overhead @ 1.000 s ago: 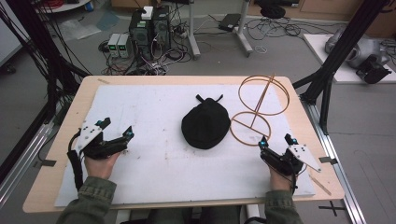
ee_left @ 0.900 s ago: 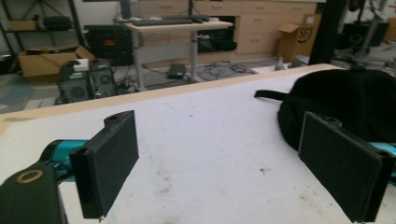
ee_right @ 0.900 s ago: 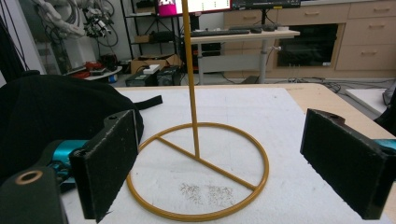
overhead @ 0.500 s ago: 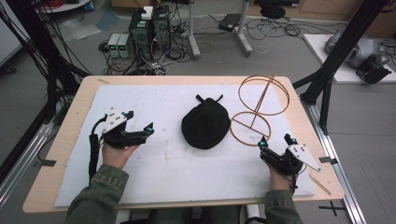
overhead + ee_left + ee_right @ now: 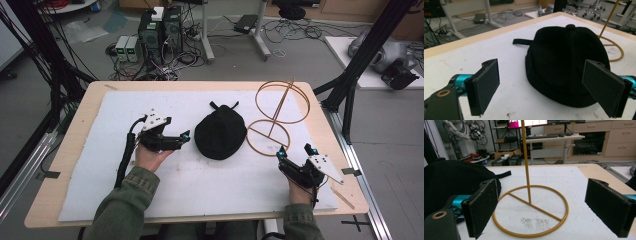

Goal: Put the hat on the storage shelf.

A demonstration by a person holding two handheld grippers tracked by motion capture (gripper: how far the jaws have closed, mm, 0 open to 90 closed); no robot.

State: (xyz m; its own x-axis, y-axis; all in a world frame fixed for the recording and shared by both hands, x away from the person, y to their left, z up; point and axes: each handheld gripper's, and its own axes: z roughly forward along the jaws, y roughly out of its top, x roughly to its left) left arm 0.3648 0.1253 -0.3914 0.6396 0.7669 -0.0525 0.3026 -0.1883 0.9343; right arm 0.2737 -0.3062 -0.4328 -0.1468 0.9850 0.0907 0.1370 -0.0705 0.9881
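Black cap point(image 5: 220, 132) lies on white sheet point(image 5: 200, 185) over wooden table point(image 5: 85, 107); cables point(image 5: 165, 55) beyond; both grippers' jaws spread.

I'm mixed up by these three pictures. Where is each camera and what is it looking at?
High view: above the table, looking down; shows forearms, left gripper, right gripper.
Left gripper view: on that gripper, facing the black cap; open jaws show.
Right gripper view: on that gripper, facing the yellow wire stand; open jaws show.
All three share the cap.
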